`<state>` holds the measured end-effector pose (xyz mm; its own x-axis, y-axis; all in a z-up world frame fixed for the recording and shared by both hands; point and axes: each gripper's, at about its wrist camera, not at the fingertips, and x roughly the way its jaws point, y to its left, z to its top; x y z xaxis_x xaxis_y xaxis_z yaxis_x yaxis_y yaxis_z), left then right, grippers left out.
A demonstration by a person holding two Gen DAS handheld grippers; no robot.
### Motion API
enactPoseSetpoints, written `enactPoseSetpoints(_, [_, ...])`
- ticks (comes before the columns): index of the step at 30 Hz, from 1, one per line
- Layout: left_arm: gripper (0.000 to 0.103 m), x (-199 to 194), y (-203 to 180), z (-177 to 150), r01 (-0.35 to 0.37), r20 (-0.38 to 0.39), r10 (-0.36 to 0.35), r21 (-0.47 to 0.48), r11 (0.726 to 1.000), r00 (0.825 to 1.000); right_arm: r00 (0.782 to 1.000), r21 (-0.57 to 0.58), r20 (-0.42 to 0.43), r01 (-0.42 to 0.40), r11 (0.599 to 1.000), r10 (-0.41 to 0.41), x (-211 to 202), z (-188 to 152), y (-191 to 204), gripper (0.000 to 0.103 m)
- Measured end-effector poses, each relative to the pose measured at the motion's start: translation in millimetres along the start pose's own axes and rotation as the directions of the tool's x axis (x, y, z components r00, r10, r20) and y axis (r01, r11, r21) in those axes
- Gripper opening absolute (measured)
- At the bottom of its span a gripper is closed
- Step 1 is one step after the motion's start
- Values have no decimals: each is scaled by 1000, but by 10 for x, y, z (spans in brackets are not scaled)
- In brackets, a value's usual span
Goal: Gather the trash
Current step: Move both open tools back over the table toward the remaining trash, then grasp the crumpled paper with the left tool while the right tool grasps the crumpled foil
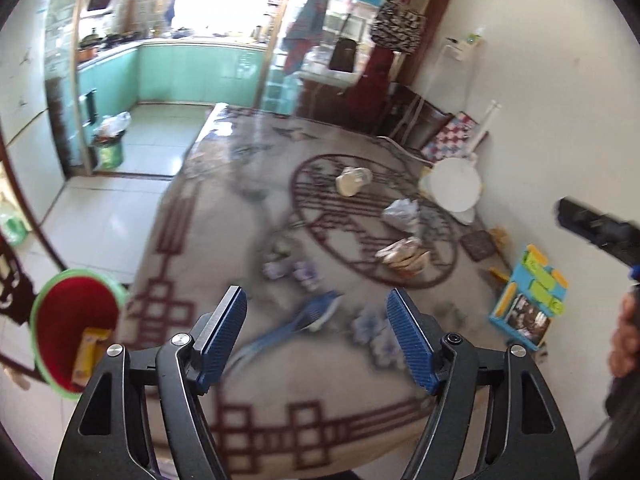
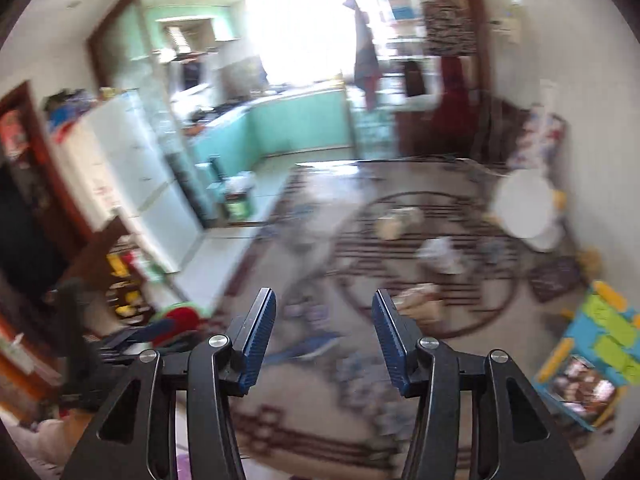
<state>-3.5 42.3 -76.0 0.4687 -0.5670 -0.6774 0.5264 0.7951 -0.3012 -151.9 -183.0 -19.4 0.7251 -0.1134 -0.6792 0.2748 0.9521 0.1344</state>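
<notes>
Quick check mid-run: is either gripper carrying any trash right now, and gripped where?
Nothing is held. The left gripper and right gripper both stand open and empty above the carpet.

1. A home: a living room opens onto a kitchen.
2. A patterned rug (image 1: 248, 216) covers the floor.
3. Beyond it, the kitchen has mint-green cabinets (image 1: 200, 74) and a bright window.
4. A white fridge (image 2: 132, 168) stands by the kitchen doorway.
5. Clothes (image 1: 310, 20) hang near the doorway.
6. A bright toy (image 1: 532, 300) sits by the wall.
7. A red bin (image 1: 76, 332) stands at the rug's edge.
</notes>
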Motion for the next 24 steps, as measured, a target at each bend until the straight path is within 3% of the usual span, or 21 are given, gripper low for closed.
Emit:
enactPoseSetpoints(2, [74,143,-218,159,42,-2,-42,-5,999,999,997,16,-45,60,998,-59,367,106,-346,53])
enactPoseSetpoints(6, [81,521,-558,426,87,-30,-88,-21,996,996,967,19,-251,37,999,-32,1320,208,-947,57])
enactPoseSetpoints(9, [81,796,-729,569,37,-33,-36,3,999,999,927,44,-371,-43,998,56,2063,114,-1190,57])
enactPoseSetpoints(16, [81,1401,-687,694,-84,-99,78,-52,995,992,854,2,-509,-124,992,108,3109,105,-1311,56])
enactPoseSetpoints(17, [81,1444,-664,694,-96,-106,88,-67,993,990,851,-20,-515,-131,991,102,3201,79,-1298,54])
enactPoseSetpoints(18, [81,1491,-637,691,-112,-114,102,-82,990,988,851,-29,-513,-150,988,113,3223,88,-1283,40])
enactPoseSetpoints(21, [81,1601,-609,685,-155,-137,141,-100,983,981,857,-84,-505,-163,983,98,3225,125,-1251,29])
enactPoseSetpoints(24, [81,1712,-615,694,-188,-162,170,-102,977,972,884,-166,-465,-135,977,43,3167,200,-1214,25])
